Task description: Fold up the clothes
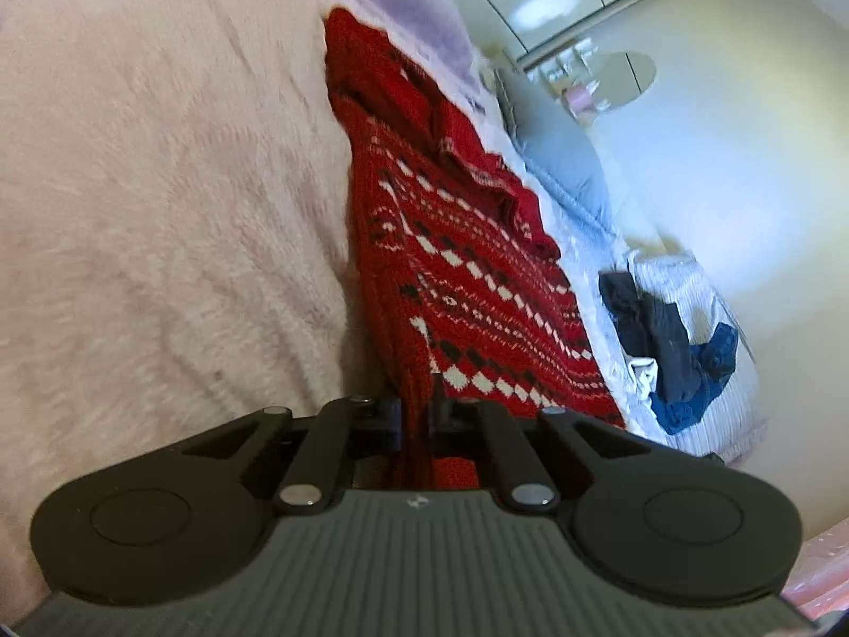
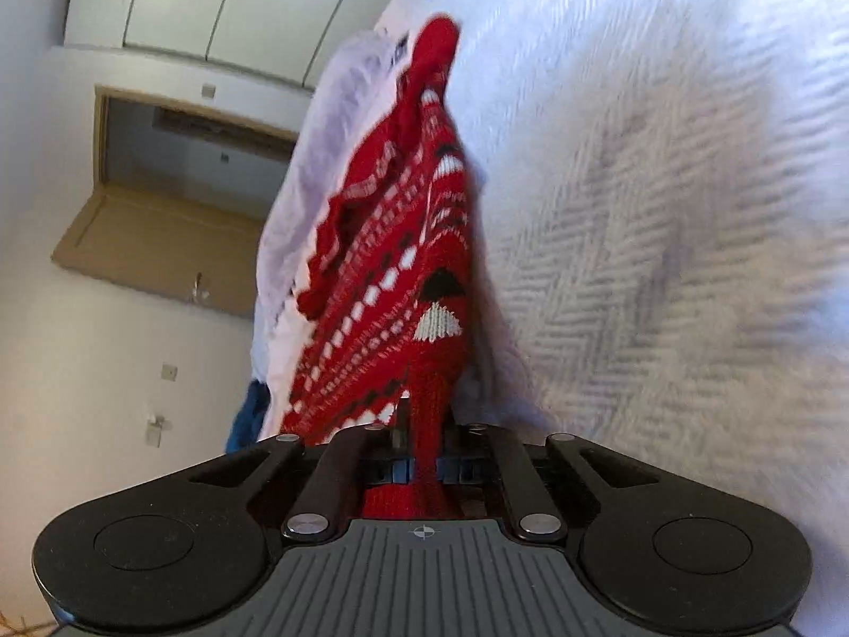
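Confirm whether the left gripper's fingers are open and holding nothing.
No: the left gripper has its fingers closed on a bunched edge of the red sweater, which stretches away from it across the bed.

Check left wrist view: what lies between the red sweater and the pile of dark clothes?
In the left wrist view, only a strip of pale bedding separates the red sweater from the dark clothes; nothing else lies there.

Motion-blurred white bedspread [image 2: 663, 186]; small, indistinct items on a far round table [image 1: 615, 79].
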Tool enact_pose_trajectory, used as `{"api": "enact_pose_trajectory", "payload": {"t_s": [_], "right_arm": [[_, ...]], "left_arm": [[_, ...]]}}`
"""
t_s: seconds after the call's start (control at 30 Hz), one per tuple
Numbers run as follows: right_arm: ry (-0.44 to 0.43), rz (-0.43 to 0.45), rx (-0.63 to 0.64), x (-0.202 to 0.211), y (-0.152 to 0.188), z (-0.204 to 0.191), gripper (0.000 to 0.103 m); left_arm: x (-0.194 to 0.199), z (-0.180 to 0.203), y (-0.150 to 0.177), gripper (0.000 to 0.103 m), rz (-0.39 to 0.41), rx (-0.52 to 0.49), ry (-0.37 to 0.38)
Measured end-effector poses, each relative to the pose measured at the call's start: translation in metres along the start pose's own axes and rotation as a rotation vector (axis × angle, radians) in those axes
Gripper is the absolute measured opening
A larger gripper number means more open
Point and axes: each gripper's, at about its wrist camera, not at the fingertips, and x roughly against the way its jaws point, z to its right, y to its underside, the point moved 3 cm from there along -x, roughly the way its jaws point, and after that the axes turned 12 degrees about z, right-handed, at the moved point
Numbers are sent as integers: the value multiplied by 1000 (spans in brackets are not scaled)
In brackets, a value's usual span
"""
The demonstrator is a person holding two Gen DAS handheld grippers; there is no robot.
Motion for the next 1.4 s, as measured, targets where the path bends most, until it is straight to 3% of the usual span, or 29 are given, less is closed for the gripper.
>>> {"api": "enact_pose_trajectory", "payload": {"t_s": [0.43, 0.57, 0.83, 1.03, 1.23, 1.4], "right_arm": [[-73, 77, 102, 57, 24, -63, 3], [-101, 90, 94, 84, 45, -69, 3], [-86, 60, 42, 155, 118, -58, 3], [-69, 15, 4, 196, 156, -51, 4], [-85, -19, 21, 193, 149, -69, 4], [-128, -26, 42, 180, 104, -95, 4]], "left_arm": [[92, 25, 18, 4, 135, 10, 56], [133, 26, 46, 4, 151, 34, 69], [214, 17, 122, 4, 157, 129, 54], [255, 18, 153, 4, 145, 163, 43], [247, 25, 135, 4, 143, 194, 78], [227, 32, 84, 5, 162, 239, 123]]}}
